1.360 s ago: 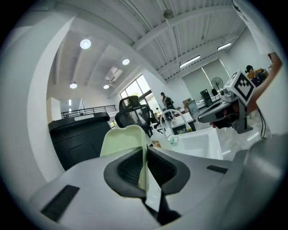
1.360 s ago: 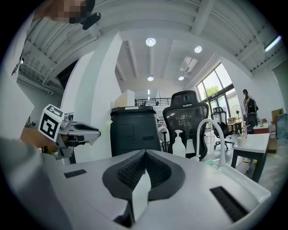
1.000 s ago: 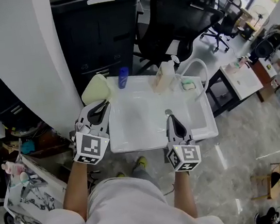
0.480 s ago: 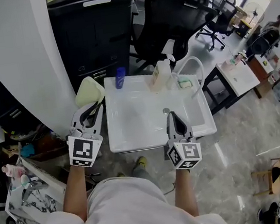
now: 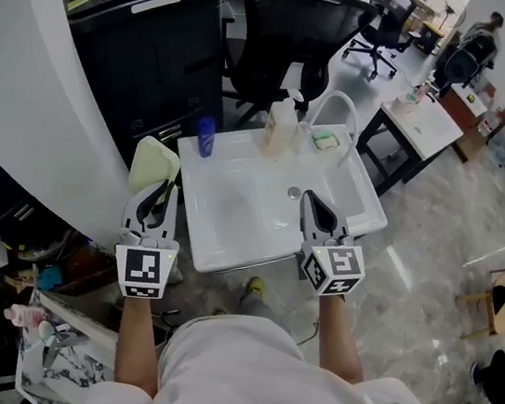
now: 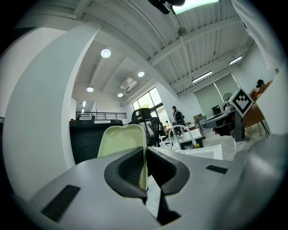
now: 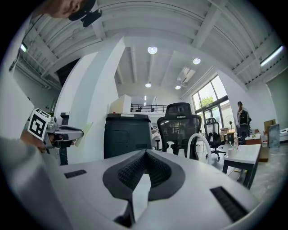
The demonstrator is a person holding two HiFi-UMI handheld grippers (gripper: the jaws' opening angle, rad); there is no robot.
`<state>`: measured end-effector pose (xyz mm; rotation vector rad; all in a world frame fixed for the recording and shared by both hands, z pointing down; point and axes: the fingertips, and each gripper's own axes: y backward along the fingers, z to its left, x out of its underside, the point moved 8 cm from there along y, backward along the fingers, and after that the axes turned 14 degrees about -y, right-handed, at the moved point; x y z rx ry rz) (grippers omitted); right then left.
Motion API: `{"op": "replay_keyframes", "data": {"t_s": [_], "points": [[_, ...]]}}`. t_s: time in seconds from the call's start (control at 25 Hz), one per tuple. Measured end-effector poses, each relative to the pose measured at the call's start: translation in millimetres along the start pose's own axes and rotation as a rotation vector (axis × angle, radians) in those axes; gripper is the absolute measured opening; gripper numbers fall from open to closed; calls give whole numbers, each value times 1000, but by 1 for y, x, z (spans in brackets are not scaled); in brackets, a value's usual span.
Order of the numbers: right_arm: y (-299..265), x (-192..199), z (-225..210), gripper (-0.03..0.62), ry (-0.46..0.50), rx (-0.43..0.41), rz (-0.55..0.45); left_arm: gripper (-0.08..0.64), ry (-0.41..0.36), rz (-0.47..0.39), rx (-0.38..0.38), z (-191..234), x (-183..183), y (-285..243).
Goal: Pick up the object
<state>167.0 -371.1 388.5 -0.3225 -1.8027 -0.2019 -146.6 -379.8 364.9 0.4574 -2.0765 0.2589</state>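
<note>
A pale green flat piece with rounded corners (image 5: pixel 151 162) is held edge-on off the left side of the white sink (image 5: pixel 239 241). My left gripper (image 5: pixel 159 191) is shut on its lower edge. In the left gripper view the green piece (image 6: pixel 122 141) stands upright between the dark pads, with the left gripper (image 6: pixel 144 158) closed on it. My right gripper (image 5: pixel 310 201) hovers over the sink's front right part, shut, with nothing between its fingers. In the right gripper view the right gripper (image 7: pixel 145 158) has its pads together.
On the sink's back rim stand a blue bottle (image 5: pixel 207 136), a pale spray bottle (image 5: pixel 281 126), a white curved faucet (image 5: pixel 337 106) and a green soap dish (image 5: pixel 324 140). A black cabinet (image 5: pixel 165 59) and office chair (image 5: pixel 301 20) stand behind. A white pillar (image 5: pixel 13 110) is at left.
My left gripper has carried the green piece a little leftward, away from the sink's left edge. The right gripper has barely shifted over the sink's front.
</note>
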Motion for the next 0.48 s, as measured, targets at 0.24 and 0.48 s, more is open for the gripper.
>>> {"op": "replay_keyframes", "data": {"t_s": [0.24, 0.48], "points": [[-2, -6, -5, 5, 11, 11, -5, 38, 23, 1, -4, 2, 1, -1], [-4, -9, -6, 5, 18, 18, -8, 38, 30, 3, -7, 4, 3, -1]]}}
